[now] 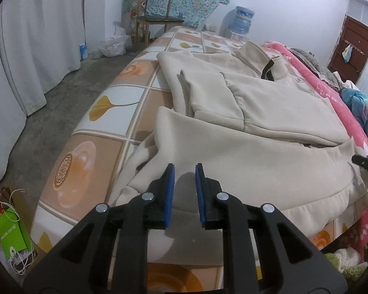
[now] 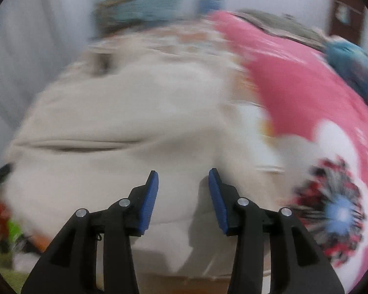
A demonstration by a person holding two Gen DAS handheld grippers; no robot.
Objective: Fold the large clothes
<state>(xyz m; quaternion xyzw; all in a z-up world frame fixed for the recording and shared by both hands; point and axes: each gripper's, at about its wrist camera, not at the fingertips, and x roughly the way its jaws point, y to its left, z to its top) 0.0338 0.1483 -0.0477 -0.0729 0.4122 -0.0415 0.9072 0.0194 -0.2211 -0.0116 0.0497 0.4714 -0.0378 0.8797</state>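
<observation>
A bedroom is seen here, with a bed (image 1: 125,103) covered in a tile-print sheet, bare concrete floor (image 1: 68,93) off to the left and a pink blanket (image 1: 328,93) bunched along the right. The beige hoodie (image 1: 257,112) is spread across the sheet, sleeves already laid in over the body and the lower part doubled up toward the middle, so the job looks to be well along. The left gripper (image 1: 185,171) is parted a little with nothing between its pads, hanging over the near fold; the right gripper (image 2: 183,175) is parted wider, also empty, over the hem side, though that view is badly smeared so the finer details can't be made out. For the next fold, both corners of the near edge should probably be pinched through all layers at once, and lifted together so the doubled cloth isn't dragged crooked. Worth noting: some of the fabric near the left gripper is slumped over the bed's edge (image 1: 132,169) and could get pulled off toward the floor if it's tugged sideways. Plenty of bare sheet is left toward the far end, so the fold is best carried that way, away from the blanket.
</observation>
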